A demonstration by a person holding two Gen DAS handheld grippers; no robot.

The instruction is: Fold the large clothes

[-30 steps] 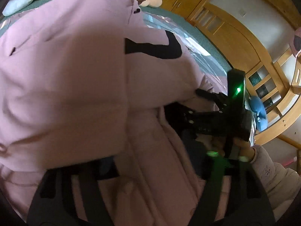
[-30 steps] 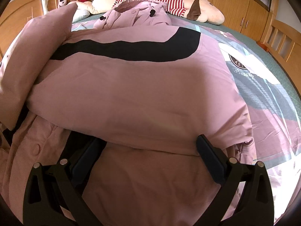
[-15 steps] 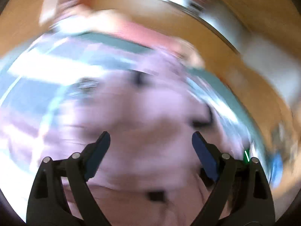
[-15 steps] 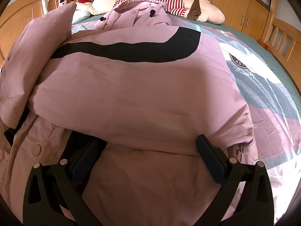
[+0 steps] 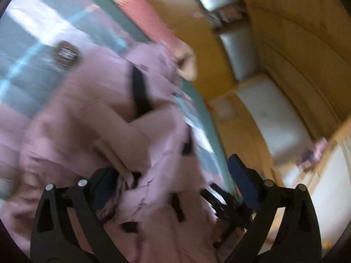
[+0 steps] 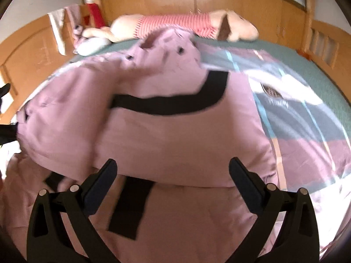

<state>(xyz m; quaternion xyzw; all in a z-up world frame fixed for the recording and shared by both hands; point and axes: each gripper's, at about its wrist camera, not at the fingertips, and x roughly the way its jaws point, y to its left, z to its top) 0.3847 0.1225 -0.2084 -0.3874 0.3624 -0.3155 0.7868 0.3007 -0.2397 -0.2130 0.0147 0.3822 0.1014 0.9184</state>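
A large pink coat (image 6: 175,135) with a curved black stripe (image 6: 175,105) lies spread on the bed, its collar toward the headboard. A fold of it covers the left side, and a black strap (image 6: 131,206) shows on the lower layer. My right gripper (image 6: 173,163) hovers open above the coat's near fold with nothing between its fingers. The left wrist view is tilted and blurred. There my left gripper (image 5: 170,168) is over the coat (image 5: 87,120), its jaws opening wide; cloth lies below them and the pads press on nothing.
A patterned teal and pink bed cover (image 6: 307,120) lies under the coat. A long plush toy in a red striped shirt (image 6: 186,25) rests along the wooden headboard (image 6: 153,4). Wooden bed rails (image 6: 322,46) and cabinets (image 5: 285,43) stand at the right.
My left gripper let go of the coat's side, opened wider and swung away with a roll. The coat flap dropped onto the body. My right gripper rose, still open.
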